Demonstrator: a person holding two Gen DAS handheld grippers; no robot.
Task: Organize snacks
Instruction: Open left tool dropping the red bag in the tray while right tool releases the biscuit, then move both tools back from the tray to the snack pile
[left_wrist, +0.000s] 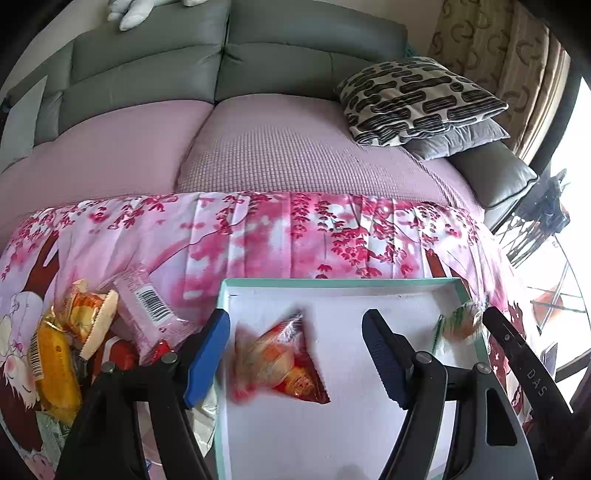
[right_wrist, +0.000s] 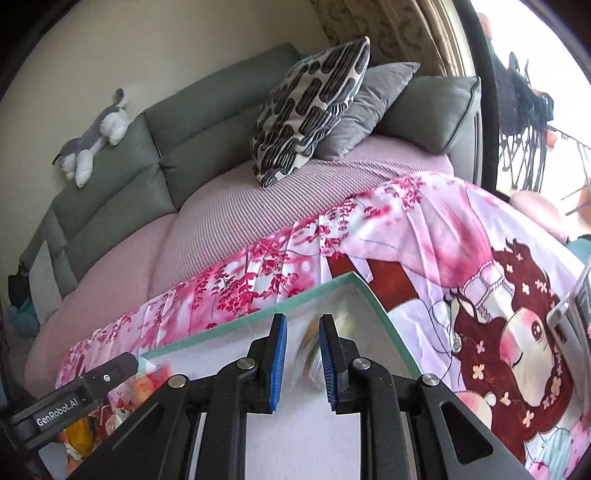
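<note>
Daylit scene recorded through two fisheye lenses.
Overexposed daylight is admitted from a window at three o'clock. Straight edges are bowed, and corners are vignetted black. Motion blur is seen on the red snack packet and the gripped packet.

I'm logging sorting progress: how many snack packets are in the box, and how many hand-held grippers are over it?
Snack packets in the box: 2, a red-orange one and a blurred one
Hand-held grippers: 2, left and right
Total: 4
</note>
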